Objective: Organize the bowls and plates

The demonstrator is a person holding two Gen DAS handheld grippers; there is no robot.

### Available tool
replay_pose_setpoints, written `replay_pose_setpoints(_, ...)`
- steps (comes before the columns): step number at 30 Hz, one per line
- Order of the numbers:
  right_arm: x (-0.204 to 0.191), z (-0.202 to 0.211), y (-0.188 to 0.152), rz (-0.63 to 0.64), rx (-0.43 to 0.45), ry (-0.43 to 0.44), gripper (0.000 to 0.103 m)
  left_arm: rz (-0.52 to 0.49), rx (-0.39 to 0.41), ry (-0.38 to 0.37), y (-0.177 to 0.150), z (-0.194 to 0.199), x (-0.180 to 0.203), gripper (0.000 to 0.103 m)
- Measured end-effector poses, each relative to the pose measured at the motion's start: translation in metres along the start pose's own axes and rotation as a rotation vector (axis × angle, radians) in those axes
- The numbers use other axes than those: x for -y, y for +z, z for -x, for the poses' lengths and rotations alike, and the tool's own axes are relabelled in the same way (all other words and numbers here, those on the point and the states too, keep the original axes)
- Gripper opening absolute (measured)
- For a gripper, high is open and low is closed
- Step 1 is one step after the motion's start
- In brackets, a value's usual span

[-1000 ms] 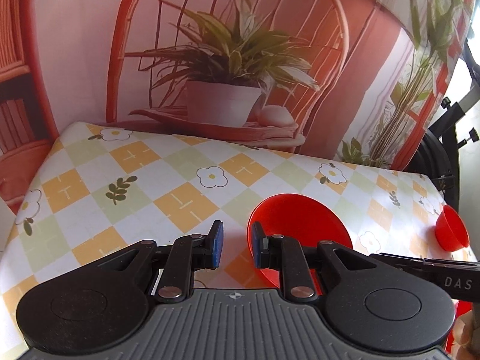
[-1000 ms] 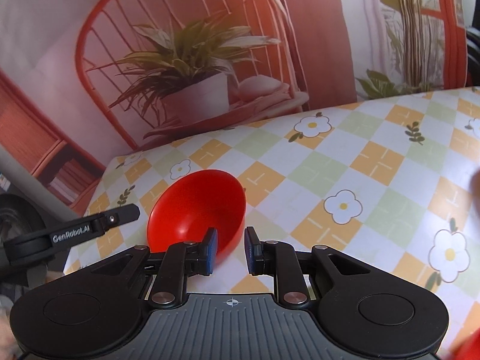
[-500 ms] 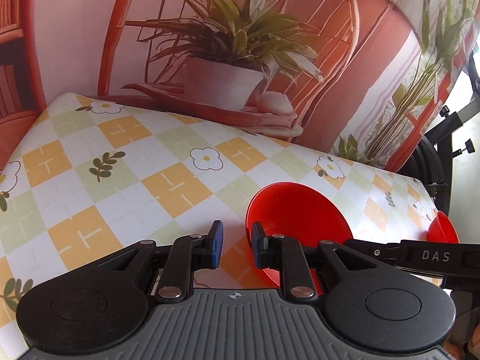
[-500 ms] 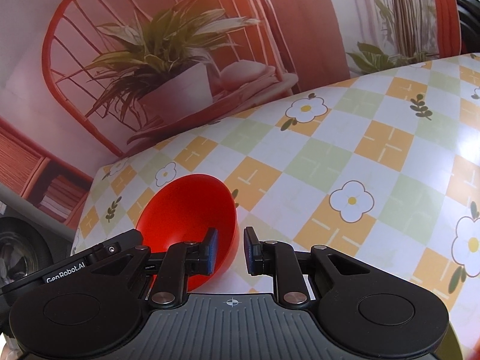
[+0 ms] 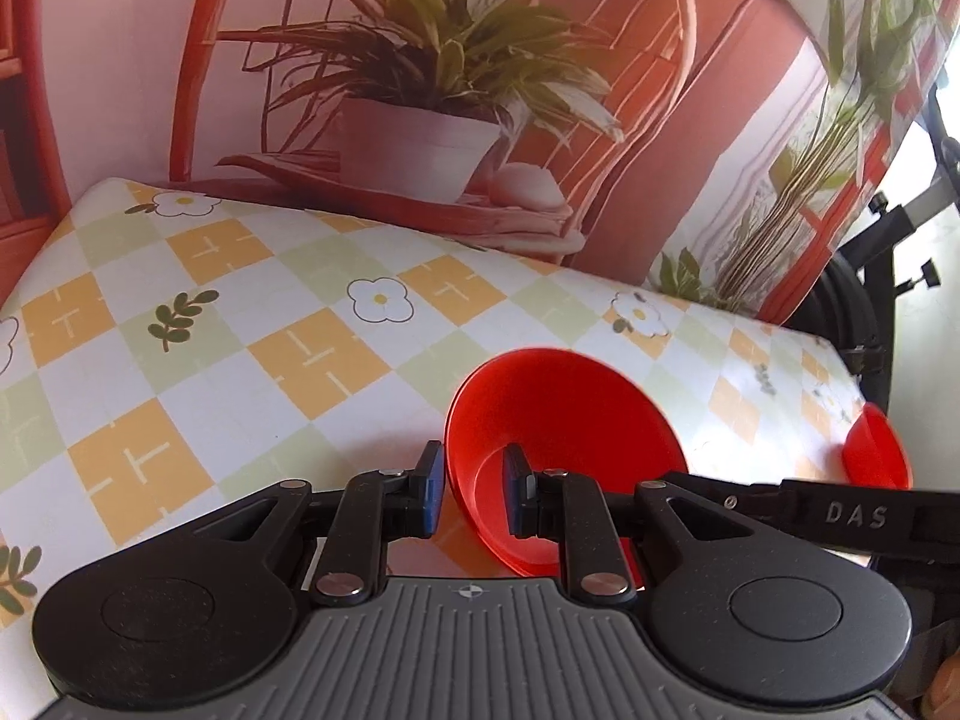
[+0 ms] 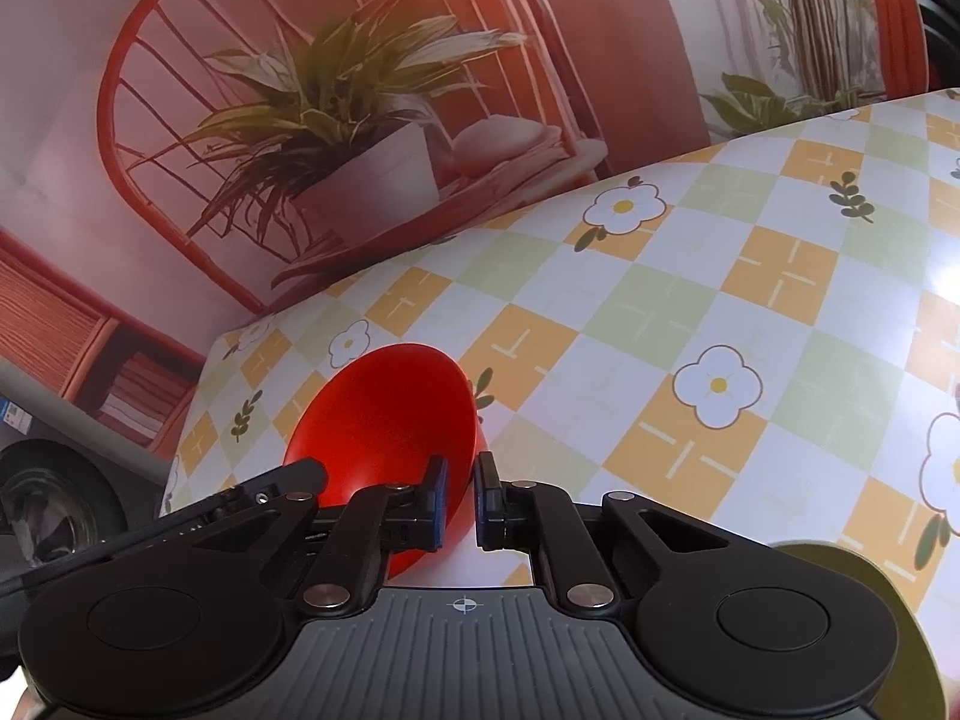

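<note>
Since a moment ago, the left claw (image 5: 469, 495) has slid sideways to straddle the red bowl's (image 5: 564, 420) rim, jaws parted, not yet clenched. The right claw (image 6: 459, 501) pinches the same bowl's opposite rim above the checkered counter (image 5: 240, 348). A second red bowl (image 5: 876, 450) sits partly hidden at the counter's far edge.

A bench (image 5: 312, 354) wears a checked cloth of orange, green and white squares with daisies and leaf sprigs. Behind it hangs a printed backdrop (image 5: 420, 120) showing a potted plant on a red rattan chair; daylight glares at the right edge
</note>
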State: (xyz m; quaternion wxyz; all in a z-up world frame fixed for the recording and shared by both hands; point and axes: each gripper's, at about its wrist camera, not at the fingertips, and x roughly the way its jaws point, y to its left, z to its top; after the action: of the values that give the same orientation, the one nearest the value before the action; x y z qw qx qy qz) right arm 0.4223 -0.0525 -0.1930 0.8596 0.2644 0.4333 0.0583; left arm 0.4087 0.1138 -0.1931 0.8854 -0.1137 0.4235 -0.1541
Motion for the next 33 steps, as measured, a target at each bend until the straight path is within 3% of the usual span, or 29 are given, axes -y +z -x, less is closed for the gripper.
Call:
replay_pose_setpoints(9, 0.002, 0.03, -0.008, -0.028, 0.036, 0.066, 0.009, -0.037, 0.05, -0.012, 0.003, 0.044, 0.016, 0.019)
replay_pose_setpoints(18, 0.008, 0.092, -0.018, 0.013, 0.145, 0.09, 0.009, -0.101, 0.095, -0.028, -0.006, 0.078, 0.053, 0.02)
replay_pose_setpoints(33, 0.058, 0.193, -0.033, 0.105, 0.332, 0.016, 0.01, -0.176, 0.117, -0.124, -0.035, 0.093, 0.135, 0.02)
